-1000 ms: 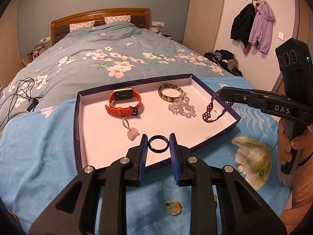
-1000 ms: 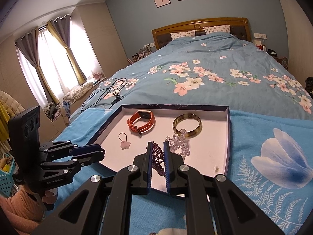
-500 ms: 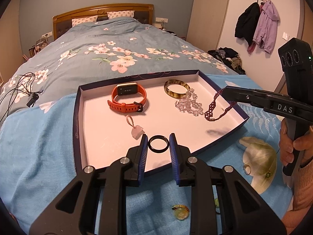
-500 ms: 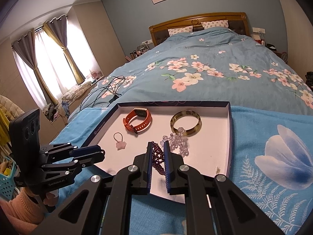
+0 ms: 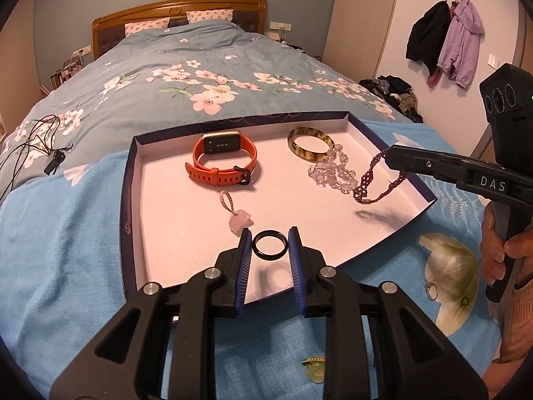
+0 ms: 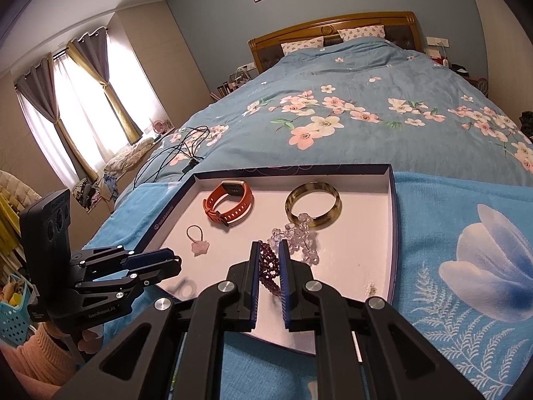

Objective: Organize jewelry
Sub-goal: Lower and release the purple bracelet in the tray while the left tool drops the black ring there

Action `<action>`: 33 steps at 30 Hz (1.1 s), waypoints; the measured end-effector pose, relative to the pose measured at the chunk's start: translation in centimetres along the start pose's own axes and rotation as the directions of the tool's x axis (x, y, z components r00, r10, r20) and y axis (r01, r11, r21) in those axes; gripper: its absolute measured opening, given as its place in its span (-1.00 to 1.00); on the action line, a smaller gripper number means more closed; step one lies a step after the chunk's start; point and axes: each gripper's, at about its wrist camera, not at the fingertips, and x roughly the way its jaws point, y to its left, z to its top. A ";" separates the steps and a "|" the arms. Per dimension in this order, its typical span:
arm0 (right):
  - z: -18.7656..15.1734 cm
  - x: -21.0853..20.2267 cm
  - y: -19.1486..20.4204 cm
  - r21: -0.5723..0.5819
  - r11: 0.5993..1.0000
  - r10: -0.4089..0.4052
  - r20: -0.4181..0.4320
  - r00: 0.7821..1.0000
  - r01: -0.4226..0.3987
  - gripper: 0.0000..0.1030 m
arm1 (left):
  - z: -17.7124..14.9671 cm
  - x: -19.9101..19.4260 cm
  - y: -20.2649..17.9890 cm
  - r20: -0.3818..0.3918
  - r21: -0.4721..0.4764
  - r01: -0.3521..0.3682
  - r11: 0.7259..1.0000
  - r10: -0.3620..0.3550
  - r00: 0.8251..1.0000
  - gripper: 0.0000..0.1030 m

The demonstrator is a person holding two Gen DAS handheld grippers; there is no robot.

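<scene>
Left gripper [image 5: 269, 250] clamped on a black ring [image 5: 269, 245], jaws narrowly apart with the ring pinched flat between the blue pads, held above the near part of a shallow navy-edged tray [image 5: 128, 180] on the bed. Right gripper [image 6: 269, 266] nearly closed on a dark purple beaded bracelet [image 6: 269, 265], which dangles from the jaws over the tray's right side. Just ahead of the left jaws, a small pink stone charm [image 5: 240, 222] on a loop; farther ahead, an orange smartwatch [image 5: 222, 161]. Ahead of the right jaws, a clear crystal bead bracelet [image 6: 296, 238] touching an amber bangle [image 6: 313, 206] beyond it. Outside the tray, below and behind the left jaws on the blue blanket [image 5: 60, 240], a small gold-rimmed green ring [image 5: 314, 368]; to their right, two more small pieces [image 5: 446, 295] on the printed flower, beside the hand [image 5: 499, 250] gripping the right handle. Nothing between the left jaws and the tray floor beneath.
</scene>
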 end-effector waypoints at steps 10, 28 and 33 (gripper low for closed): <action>-0.1 0.5 -0.3 0.012 1.000 0.006 -0.015 1.000 -0.006 -0.82 | 0.1 1.2 0.6 -0.034 -0.020 0.001 1.000 -0.001 0.999 -0.56; -0.1 0.8 -0.4 0.017 1.000 0.015 -0.019 1.000 -0.015 -0.82 | 2.0 4.5 1.8 -0.078 -0.063 -0.003 0.998 -0.002 0.997 -0.56; 0.3 1.1 -0.2 0.010 1.000 0.016 -0.021 1.000 -0.015 -0.82 | 2.7 4.9 1.9 -0.070 -0.069 -0.006 0.998 0.001 0.998 -0.56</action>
